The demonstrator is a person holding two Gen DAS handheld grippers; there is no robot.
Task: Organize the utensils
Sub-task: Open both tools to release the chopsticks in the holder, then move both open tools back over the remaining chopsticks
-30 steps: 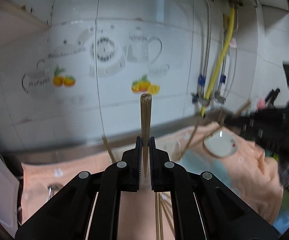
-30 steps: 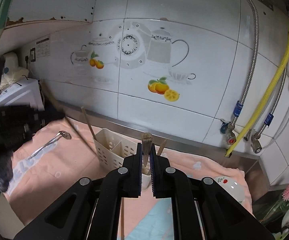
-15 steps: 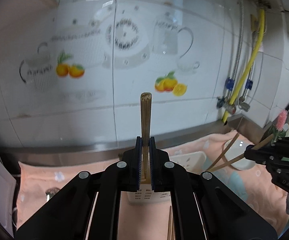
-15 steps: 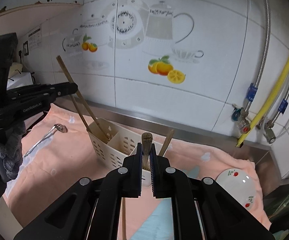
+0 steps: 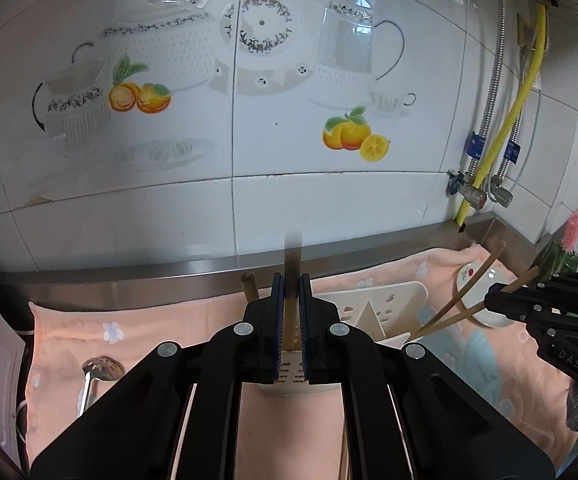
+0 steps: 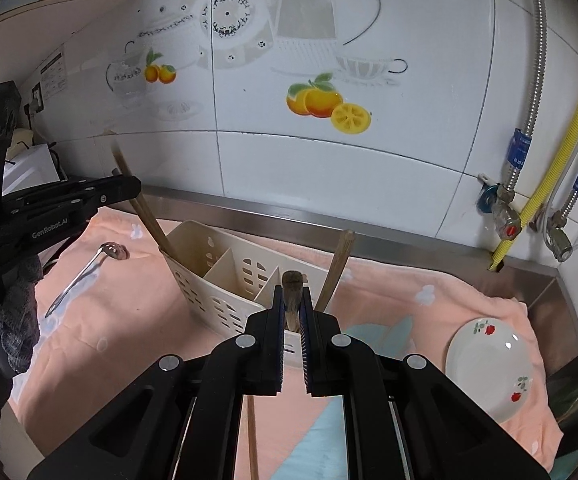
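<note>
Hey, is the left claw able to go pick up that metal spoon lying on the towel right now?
Probably not yet: the left claw is shut on chopsticks over the caddy. The path to the spoon looks free once it lets go.

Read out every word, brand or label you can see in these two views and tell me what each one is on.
"GenRobot.AI" on the black left gripper, seen from the right wrist.
"DAS" on the black right gripper, seen from the left wrist.
White wall notice: print too small to read.
Blue tags on the braided steel hoses: unreadable.
</note>
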